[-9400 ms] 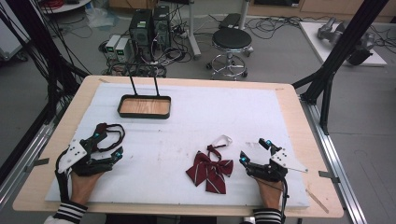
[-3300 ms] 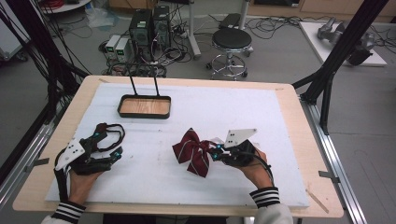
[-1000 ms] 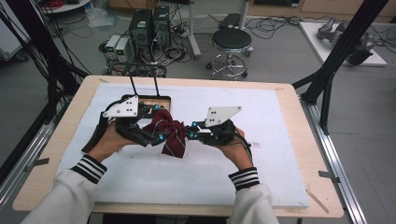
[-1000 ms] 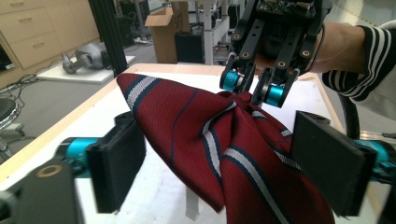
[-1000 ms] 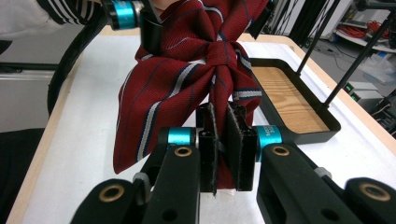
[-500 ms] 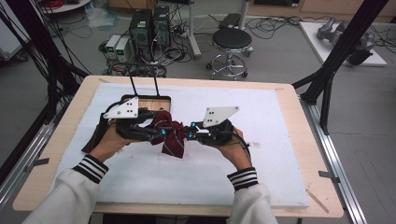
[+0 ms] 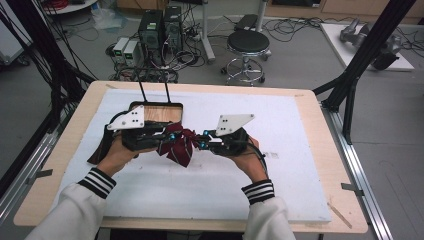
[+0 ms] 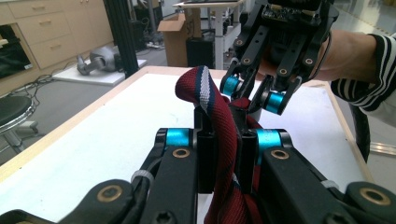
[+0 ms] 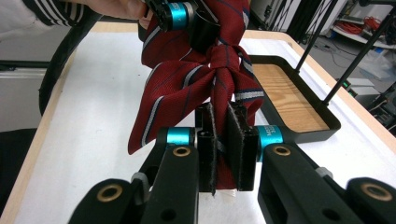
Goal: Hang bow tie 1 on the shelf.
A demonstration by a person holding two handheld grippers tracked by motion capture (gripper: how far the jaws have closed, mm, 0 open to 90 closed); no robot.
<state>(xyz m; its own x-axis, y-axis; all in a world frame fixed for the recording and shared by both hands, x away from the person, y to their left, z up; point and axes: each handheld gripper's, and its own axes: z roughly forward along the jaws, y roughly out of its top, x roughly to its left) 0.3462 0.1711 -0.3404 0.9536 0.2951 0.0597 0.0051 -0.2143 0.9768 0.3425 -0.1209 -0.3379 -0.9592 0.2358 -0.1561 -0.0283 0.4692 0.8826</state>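
I note the left gripper (image 8: 223,158), jaws just closed, and right gripper (image 9: 223,149) both clamp the dark red striped fabric bow tie (image 7: 176,145) (lifted above the white foam table mat (image 7: 210,185)).

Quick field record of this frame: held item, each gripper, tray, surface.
item: red striped bow tie, held off the mat between both grippers
left gripper: jaws have just closed, now shut on one end of the bow tie
right gripper: shut on the other end
tray: black rim, wood base, just behind the bow tie, nothing in it
surface: white mat on wooden table
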